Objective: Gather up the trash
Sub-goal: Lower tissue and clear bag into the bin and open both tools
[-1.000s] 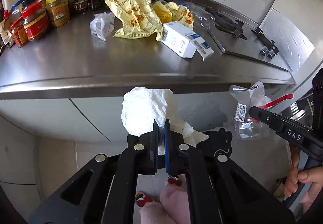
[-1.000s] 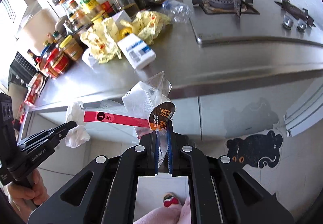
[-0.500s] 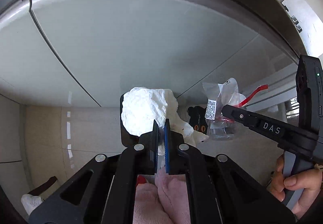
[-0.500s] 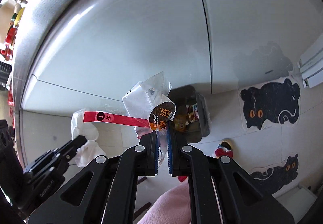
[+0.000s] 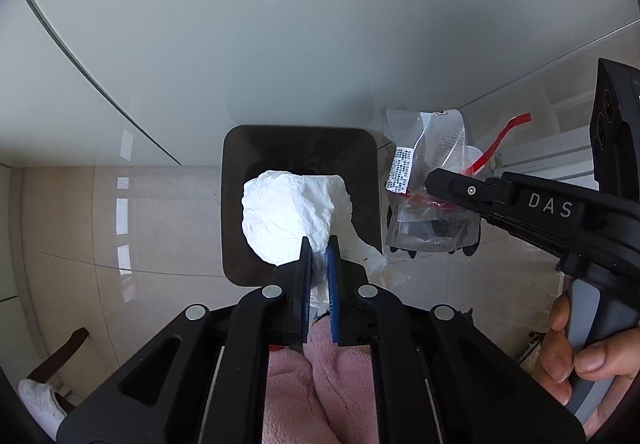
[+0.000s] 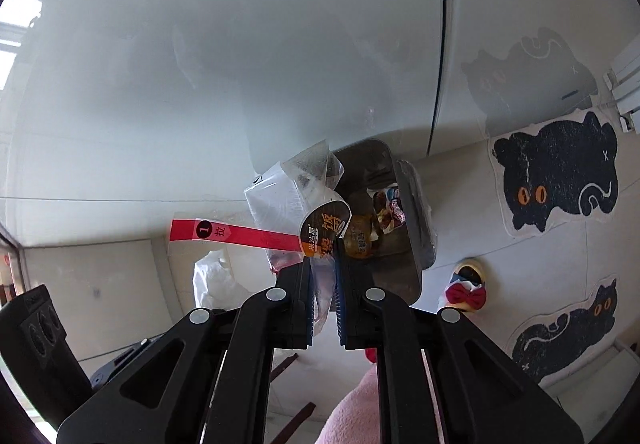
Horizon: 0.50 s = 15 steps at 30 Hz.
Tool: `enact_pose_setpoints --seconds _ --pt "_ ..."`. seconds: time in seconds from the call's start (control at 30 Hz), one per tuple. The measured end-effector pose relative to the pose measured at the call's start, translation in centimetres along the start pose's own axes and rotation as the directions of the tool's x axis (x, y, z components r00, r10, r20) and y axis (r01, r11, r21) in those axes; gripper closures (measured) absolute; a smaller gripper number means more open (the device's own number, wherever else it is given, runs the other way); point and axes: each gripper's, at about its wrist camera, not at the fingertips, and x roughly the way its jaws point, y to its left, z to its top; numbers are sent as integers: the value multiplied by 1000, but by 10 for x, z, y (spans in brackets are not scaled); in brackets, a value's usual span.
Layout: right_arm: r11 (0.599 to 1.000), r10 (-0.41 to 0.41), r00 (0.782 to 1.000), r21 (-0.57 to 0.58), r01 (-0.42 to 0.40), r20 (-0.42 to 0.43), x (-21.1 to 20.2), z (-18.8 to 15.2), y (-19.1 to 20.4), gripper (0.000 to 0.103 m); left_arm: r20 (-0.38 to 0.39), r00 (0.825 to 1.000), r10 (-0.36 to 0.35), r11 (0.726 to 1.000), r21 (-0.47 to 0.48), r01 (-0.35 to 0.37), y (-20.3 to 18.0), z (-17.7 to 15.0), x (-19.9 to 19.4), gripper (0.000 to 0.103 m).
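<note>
Crumpled white tissue (image 5: 286,214) clamped in left tongs (image 5: 319,246) above the dark bin (image 5: 236,204); clear plastic wrapper (image 6: 286,200) clamped in right tongs (image 6: 323,256), jaws lately easing apart, beside the bin.

bin (image 5: 236,204) on floor against cabinet | tissue (image 5: 288,212) above bin | wrapper (image 5: 432,180) right of tissue

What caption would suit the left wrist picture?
Left gripper holds crumpled white tissue over a dark bin; right gripper brings a clear plastic wrapper.
</note>
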Motion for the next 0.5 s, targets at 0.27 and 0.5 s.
enact_pose_setpoints --seconds 0.27,0.5 --pt "999 4 1000 36 -4 -15 18 7 2 64 -6 1000 -12 1000 7 12 5 8 11 87" --pt "999 -4 1000 42 4 -14 12 13 5 47 9 1000 -15 1000 4 15 12 6 7 59"
